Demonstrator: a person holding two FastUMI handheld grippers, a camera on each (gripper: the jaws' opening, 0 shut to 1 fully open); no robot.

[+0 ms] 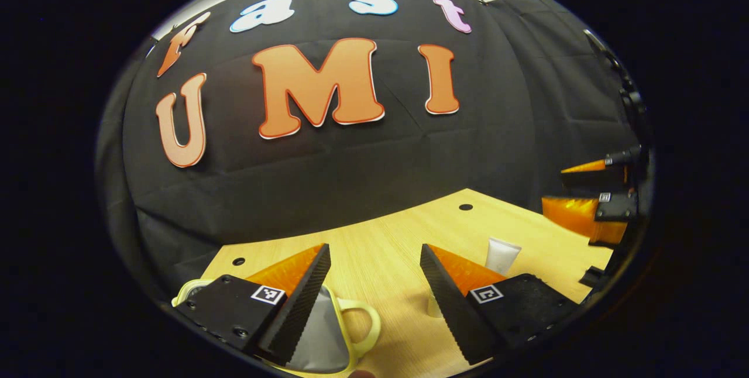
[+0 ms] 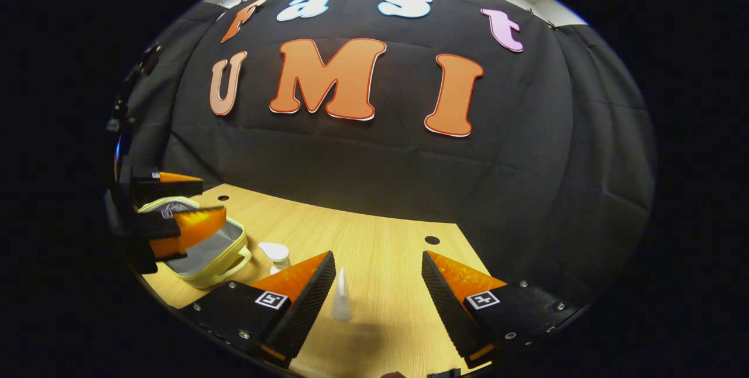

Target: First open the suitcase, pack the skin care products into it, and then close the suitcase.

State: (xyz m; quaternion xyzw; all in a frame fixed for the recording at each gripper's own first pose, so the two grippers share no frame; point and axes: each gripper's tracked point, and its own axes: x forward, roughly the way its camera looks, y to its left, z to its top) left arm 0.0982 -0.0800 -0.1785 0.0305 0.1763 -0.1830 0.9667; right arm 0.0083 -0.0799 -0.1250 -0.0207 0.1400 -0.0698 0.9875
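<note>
A small yellow suitcase (image 2: 225, 264) lies open on the wooden table, its grey lining showing; in the left gripper view it (image 1: 327, 331) sits under my left finger with its handle pointing right. My left gripper (image 1: 374, 249) is open and hovers over the case, seen from the side in the right gripper view (image 2: 196, 199). A white tube (image 2: 341, 296) stands cap-down between the fingers of my open right gripper (image 2: 378, 255), untouched. A white pump bottle (image 2: 275, 254) stands beside the case. The left gripper view has the tube (image 1: 502, 255) to the right and the right gripper (image 1: 562, 188) at the far right.
The light wooden table (image 2: 386, 232) has small round holes (image 2: 432, 240) near its far edge. The black cloth wall rises directly behind the table. Bare tabletop lies ahead of both grippers.
</note>
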